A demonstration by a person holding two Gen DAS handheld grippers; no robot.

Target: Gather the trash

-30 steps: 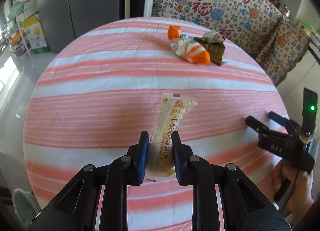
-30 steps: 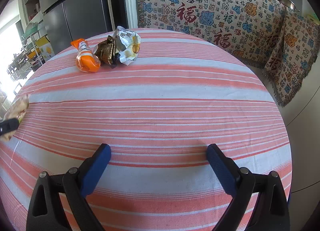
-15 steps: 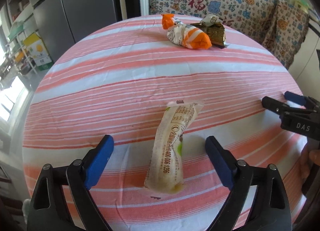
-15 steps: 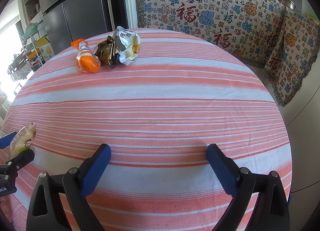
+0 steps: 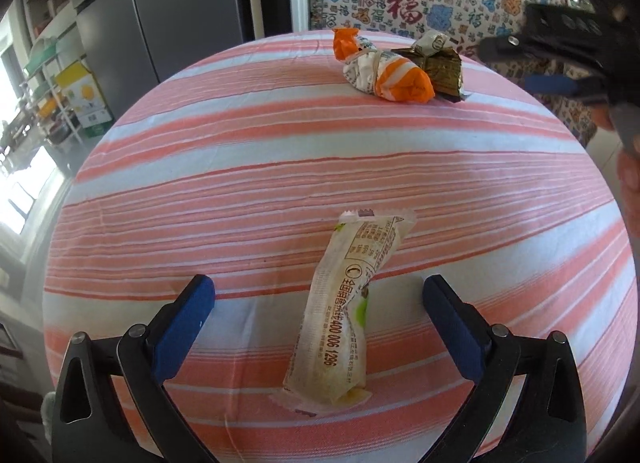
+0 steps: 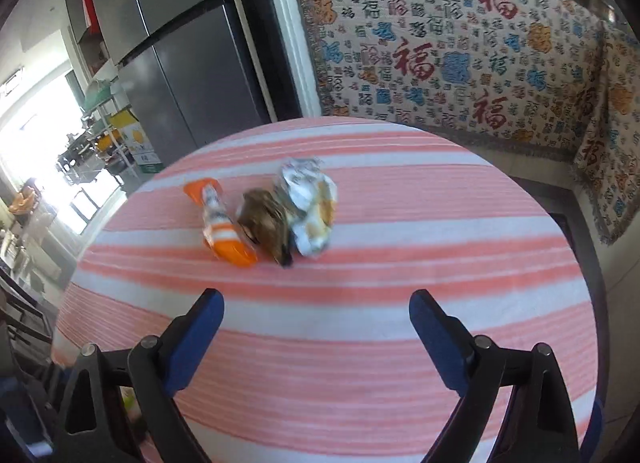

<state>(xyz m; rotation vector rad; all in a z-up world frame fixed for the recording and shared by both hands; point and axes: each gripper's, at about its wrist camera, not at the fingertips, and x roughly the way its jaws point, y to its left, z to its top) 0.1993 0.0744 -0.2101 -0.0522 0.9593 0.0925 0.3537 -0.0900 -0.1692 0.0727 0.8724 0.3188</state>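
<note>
A long beige snack wrapper (image 5: 344,315) lies flat on the striped tablecloth (image 5: 200,191). It sits between the wide jaws of my left gripper (image 5: 318,287), which are still opening; the pads do not touch it. At the far side of the table lie an orange-and-white wrapper (image 6: 222,231), a brown wrapper (image 6: 266,227) and a crumpled white wrapper (image 6: 310,209), bunched together. My right gripper (image 6: 316,299) hovers just short of that pile. Its jaws are closing a little, wide apart, with nothing between them. In the left wrist view the right gripper (image 5: 508,67) shows at the upper right, beside the pile.
The round table (image 6: 520,303) drops off on all sides. A grey fridge (image 6: 180,43) stands behind it at the left. A patterned throw (image 6: 460,55) covers a sofa at the back right. Shelves with boxes (image 5: 80,95) stand at the far left.
My left gripper's jaws opened wide and let go of the beige wrapper, which now lies on the cloth. My right gripper moved up and forward toward the far pile.
</note>
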